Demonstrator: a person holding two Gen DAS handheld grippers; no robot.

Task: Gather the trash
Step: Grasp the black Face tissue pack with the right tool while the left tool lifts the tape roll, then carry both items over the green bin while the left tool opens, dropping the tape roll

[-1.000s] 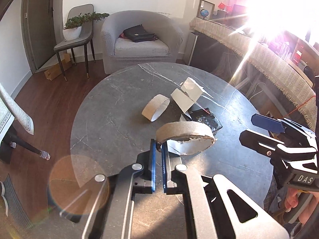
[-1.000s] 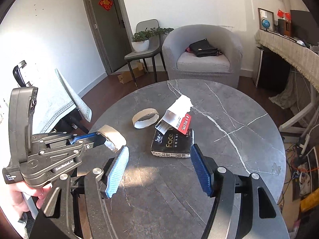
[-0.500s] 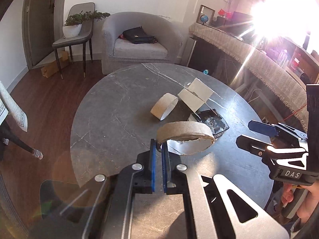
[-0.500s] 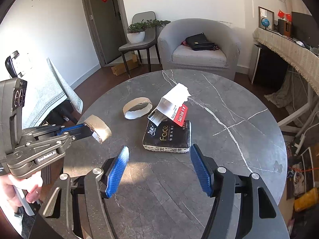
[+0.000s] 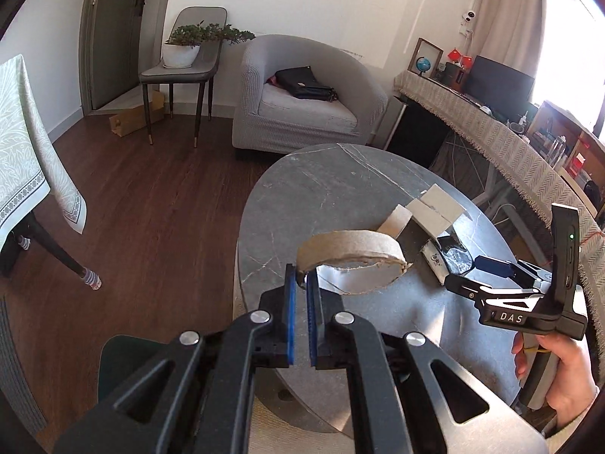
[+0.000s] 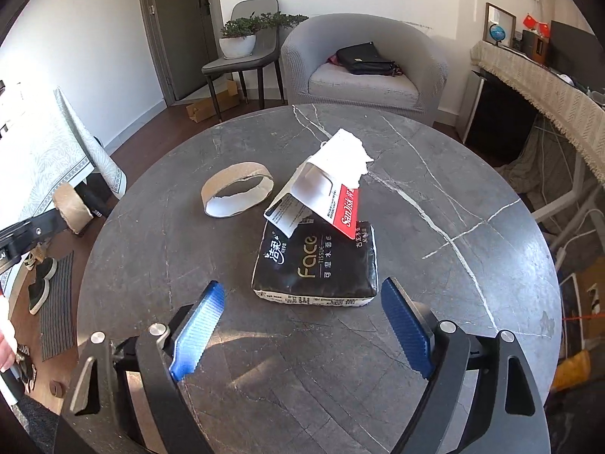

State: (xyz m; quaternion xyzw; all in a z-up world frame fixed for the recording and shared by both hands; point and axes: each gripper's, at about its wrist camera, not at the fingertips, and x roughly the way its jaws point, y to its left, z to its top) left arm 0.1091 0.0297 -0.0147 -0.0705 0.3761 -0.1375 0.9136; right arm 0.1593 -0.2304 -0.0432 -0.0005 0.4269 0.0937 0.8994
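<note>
Trash lies on the round grey bench (image 6: 435,196): a cardboard ring (image 6: 237,189) at far left, and just right of it a torn card package (image 6: 329,193) leaning on a black tissue pack (image 6: 315,265). The left gripper (image 5: 298,291) has its jaws pinching the wall of a second cardboard ring (image 5: 351,261), held in the air at the bench's left edge. The right gripper (image 6: 302,325) hovers on the near side of the tissue pack, its jaws having just been opening, spread wide with nothing between them.

Left tongs (image 5: 298,295) swung with cardboard ring (image 5: 351,261) out past surface (image 6: 435,204) edge; right tongs (image 6: 302,325) just opened wider, nearer tissue pack (image 6: 315,265), nothing between.
</note>
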